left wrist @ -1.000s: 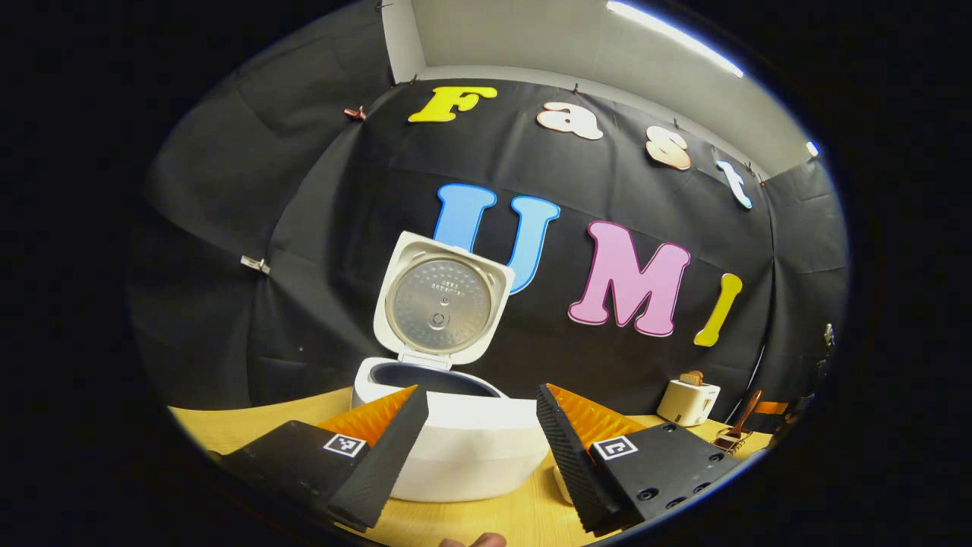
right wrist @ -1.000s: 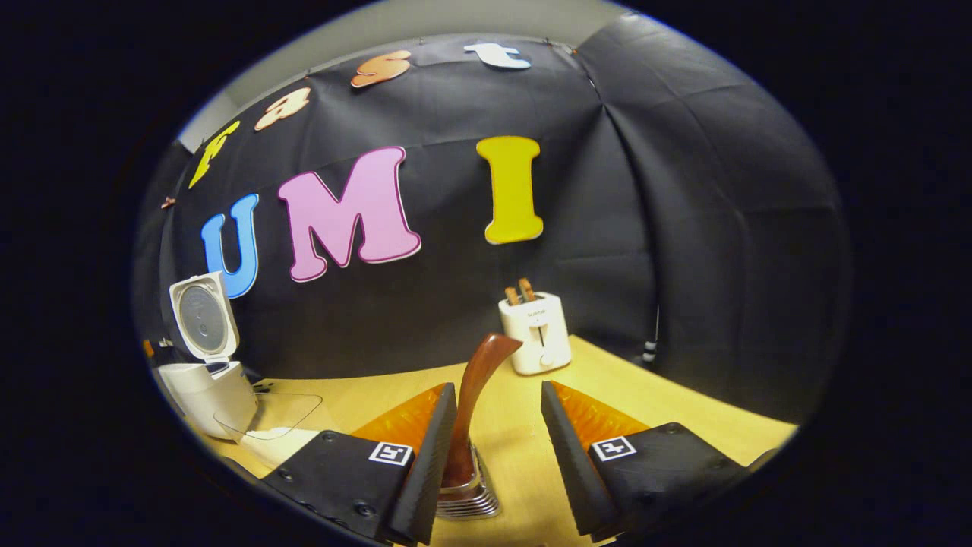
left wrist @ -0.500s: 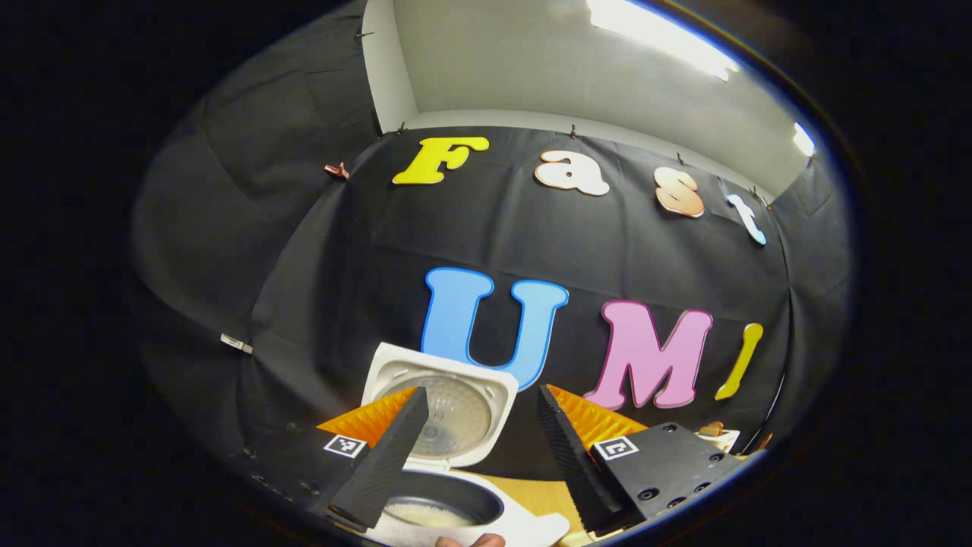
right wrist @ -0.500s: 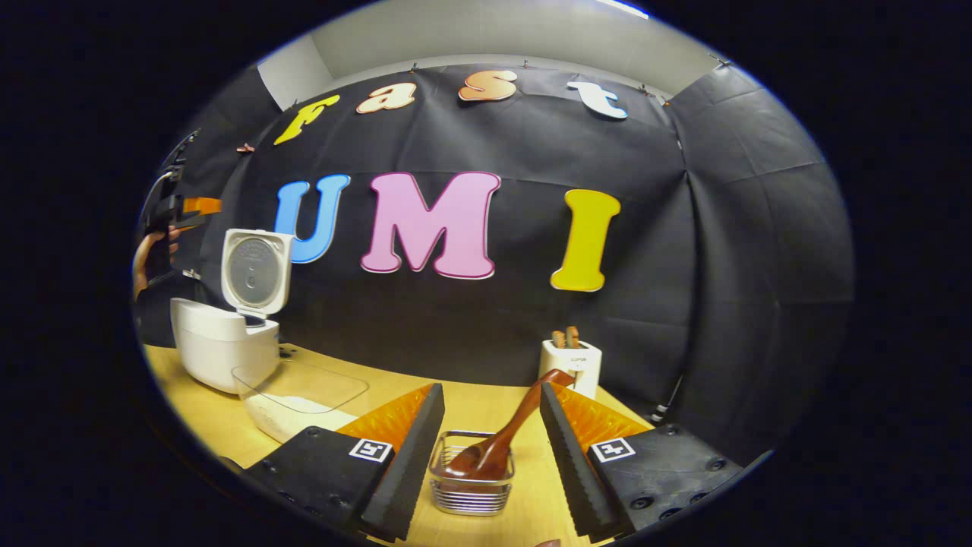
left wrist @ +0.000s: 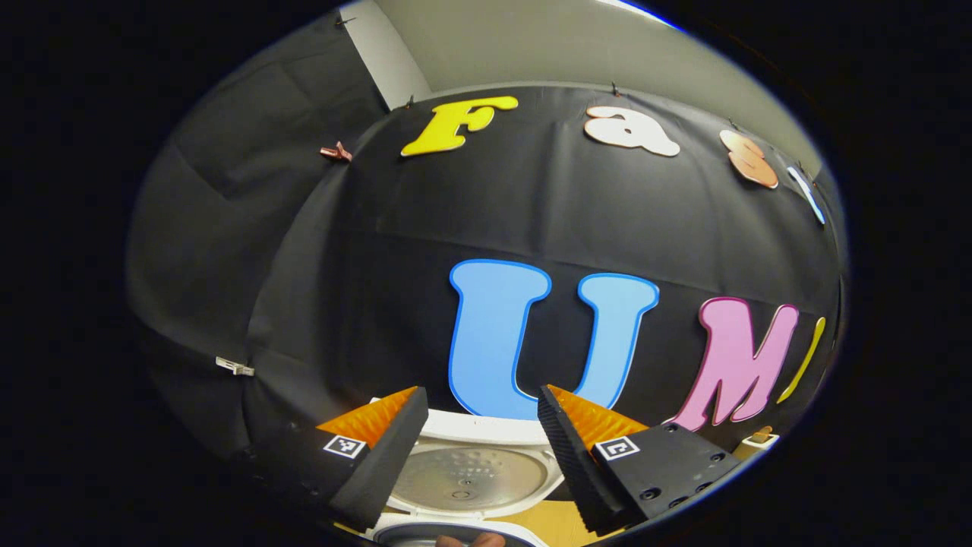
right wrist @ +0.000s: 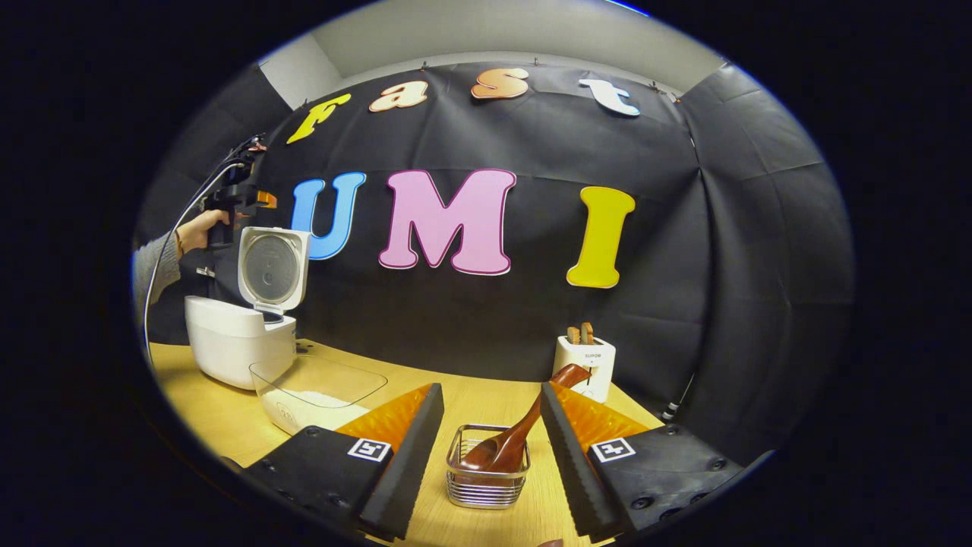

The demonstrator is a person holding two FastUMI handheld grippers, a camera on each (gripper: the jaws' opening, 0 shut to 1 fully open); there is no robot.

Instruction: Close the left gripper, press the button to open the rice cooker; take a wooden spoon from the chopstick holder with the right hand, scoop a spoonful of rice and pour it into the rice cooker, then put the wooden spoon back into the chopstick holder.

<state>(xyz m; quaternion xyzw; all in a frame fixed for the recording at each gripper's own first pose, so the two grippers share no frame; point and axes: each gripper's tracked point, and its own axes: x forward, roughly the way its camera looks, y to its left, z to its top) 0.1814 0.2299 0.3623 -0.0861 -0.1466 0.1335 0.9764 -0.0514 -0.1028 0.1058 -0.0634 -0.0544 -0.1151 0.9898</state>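
The white rice cooker (right wrist: 239, 346) stands at the table's left with its lid (right wrist: 272, 266) up. In the left gripper view that lid (left wrist: 471, 475) lies low between the fingers of my left gripper (left wrist: 478, 395), which is open, holds nothing and hangs above the cooker. My right gripper (right wrist: 491, 389) is open too. Beyond its fingers, a little way off, a wire chopstick holder (right wrist: 486, 479) stands on the table. The brown wooden spoon (right wrist: 524, 437) sits in it, bowl down, with the handle leaning right.
A clear container of rice (right wrist: 319, 391) sits just right of the cooker. A white toaster (right wrist: 583, 365) with two slices stands at the back right. A hand (right wrist: 199, 228) and grey sleeve hold the other gripper up beside the cooker lid.
My left gripper has risen and tipped up, so the cooker has sunk to the view's bottom. My right gripper has drawn back from the holder; the spoon now leans in it.
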